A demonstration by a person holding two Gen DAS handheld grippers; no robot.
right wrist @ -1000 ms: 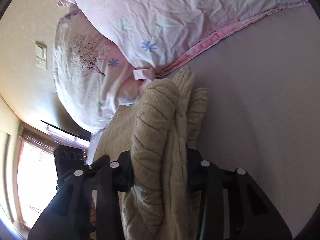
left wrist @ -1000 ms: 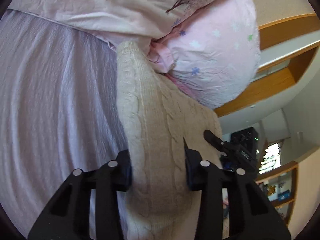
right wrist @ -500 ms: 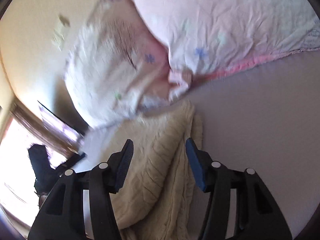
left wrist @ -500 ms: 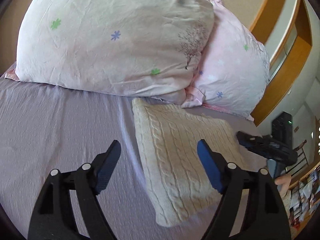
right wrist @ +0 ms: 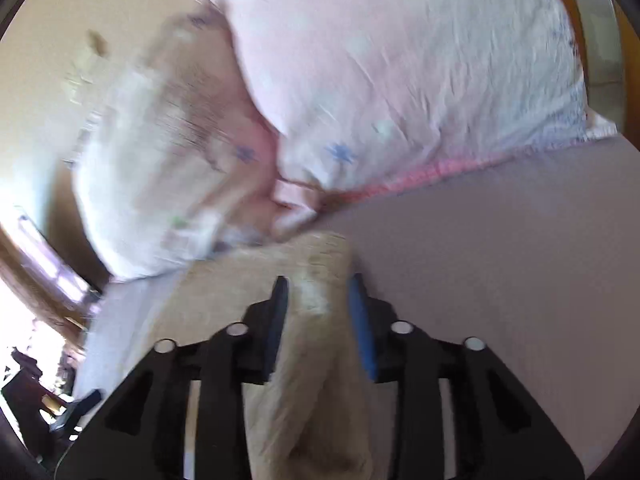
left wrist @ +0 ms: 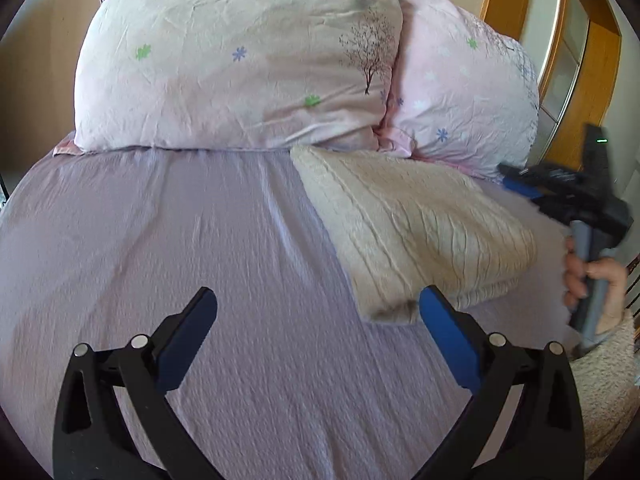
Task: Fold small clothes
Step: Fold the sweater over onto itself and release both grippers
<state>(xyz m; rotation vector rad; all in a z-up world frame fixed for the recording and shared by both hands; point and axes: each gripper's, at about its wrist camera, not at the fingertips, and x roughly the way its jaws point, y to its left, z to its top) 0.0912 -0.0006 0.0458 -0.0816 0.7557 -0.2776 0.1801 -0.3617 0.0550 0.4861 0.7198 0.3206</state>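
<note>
Left wrist view showed the cream cable-knit sweater (left wrist: pixel 412 228) folded into a thick, ribbed rectangle on the lilac bed sheet (left wrist: pixel 200 248), which was finely wrinkled. The sweater sat toward 2 o'clock, its far corner touching the two pillows. The left gripper (left wrist: pixel 316 332) hung above bare sheet with its blue-padded jaws spread wide and nothing between them; its right pad was just beside the sweater's near corner. The larger pillow (left wrist: pixel 240 64), in crumpled pale pink cotton printed with small flowers and a bare tree, lay at 12 o'clock, and a second pink pillow (left wrist: pixel 464 96) leaned against it at 1 o'clock. At 3 o'clock this view alone caught the right gripper (left wrist: pixel 560 188) from outside, black with a grey handle held in the person's hand (left wrist: pixel 596 280), beyond it a wooden frame (left wrist: pixel 560 52).

Right wrist view was motion-blurred. It showed the right gripper (right wrist: pixel 320 308) with its jaws partly apart, straddling a soft fold of the sweater (right wrist: pixel 312 360); whether the pads touched the knit could not be told. Only here did a bright window (right wrist: pixel 36 280) appear, at 9 o'clock.
</note>
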